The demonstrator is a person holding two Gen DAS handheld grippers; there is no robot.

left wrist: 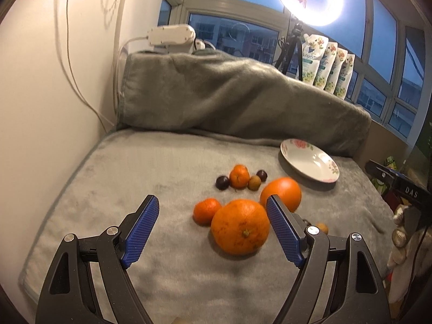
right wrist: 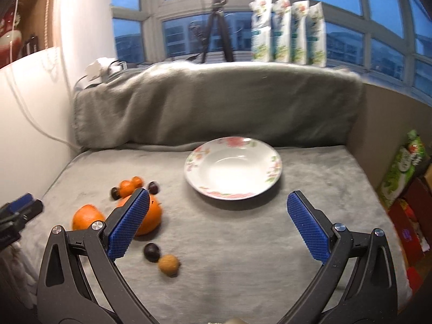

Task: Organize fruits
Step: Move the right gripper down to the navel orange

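The right view's blue-padded finger (right wrist: 129, 222) hides part of a large round orange (right wrist: 151, 220); far small fruits (right wrist: 127, 186) blur.

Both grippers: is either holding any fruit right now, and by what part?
Nothing is held. The left gripper is open with the big orange between its fingers, untouched; the right gripper is open and empty.

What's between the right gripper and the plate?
Only bare grey blanket lies between the open right gripper and the empty plate, in the right wrist view.
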